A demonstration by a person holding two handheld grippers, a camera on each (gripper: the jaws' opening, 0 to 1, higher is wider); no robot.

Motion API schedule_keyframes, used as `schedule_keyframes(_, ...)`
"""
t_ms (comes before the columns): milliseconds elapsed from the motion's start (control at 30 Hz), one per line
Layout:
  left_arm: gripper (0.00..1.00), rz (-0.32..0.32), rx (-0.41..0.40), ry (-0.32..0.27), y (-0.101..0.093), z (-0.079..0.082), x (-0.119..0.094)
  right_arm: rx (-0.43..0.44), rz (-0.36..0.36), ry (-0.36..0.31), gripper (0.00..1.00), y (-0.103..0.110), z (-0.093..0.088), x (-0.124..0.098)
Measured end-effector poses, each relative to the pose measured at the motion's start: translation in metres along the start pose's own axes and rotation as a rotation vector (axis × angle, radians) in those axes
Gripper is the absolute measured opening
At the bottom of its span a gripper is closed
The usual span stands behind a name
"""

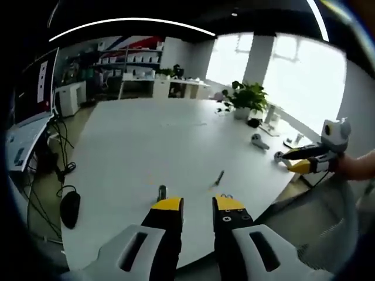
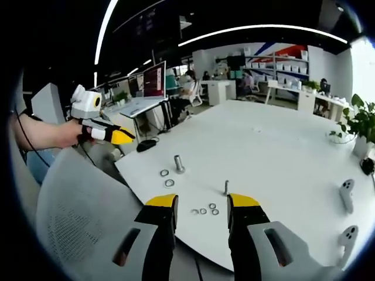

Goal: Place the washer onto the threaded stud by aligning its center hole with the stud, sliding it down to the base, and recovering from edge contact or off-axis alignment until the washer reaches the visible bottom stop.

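Both grippers, left (image 1: 198,205) and right (image 2: 202,202), are held spread and empty above the white table (image 2: 281,146); washers (image 2: 169,182) lie beside the stud (image 2: 179,164).

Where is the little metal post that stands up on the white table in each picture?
Left gripper view: the upright stud stands near the table's close edge, just above the left gripper's left jaw.
Right gripper view: the upright stud stands left of middle, with two washers beside it.
Shared landmark: the potted plant on the white table.
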State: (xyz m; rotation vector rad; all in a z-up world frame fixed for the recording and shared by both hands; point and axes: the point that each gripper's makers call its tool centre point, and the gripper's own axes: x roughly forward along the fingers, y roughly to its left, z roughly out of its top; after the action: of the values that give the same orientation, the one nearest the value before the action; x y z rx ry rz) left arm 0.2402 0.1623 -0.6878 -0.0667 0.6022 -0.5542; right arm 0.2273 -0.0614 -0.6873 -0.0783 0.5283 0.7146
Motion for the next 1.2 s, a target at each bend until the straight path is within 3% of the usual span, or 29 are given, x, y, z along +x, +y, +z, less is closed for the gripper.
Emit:
schedule_keyframes(300,0.17,-0.014,-0.034,0.059,0.005,-0.009,0.009,0.016,0.001,0.000,0.36,-0.001,-0.001,-0.001)
schedule_keyframes(333,0.16,-0.019,-0.025,0.046,0.004,-0.006,0.009,0.019,0.000,0.001,0.36,-0.001,-0.002,-0.001)
schedule_keyframes(367,0.15,-0.032,0.013,-0.009,0.000,0.007,0.011,0.023,0.001,0.003,0.36,-0.001,-0.003,-0.001)
schedule_keyframes(433,0.15,-0.028,0.003,0.005,0.000,0.006,0.012,0.029,0.007,0.008,0.36,0.000,-0.003,0.000)
schedule_keyframes(767,0.18,0.003,0.032,0.094,0.018,-0.013,0.022,0.023,0.011,0.004,0.35,0.000,-0.002,0.000)
schedule_keyframes(1100,0.18,0.029,-0.024,0.218,0.043,-0.045,0.031,0.024,0.020,0.016,0.35,0.002,-0.004,0.001)
schedule_keyframes(1200,0.18,0.030,0.007,0.239,0.044,-0.048,0.036,0.033,0.015,0.019,0.35,0.000,-0.006,0.000)
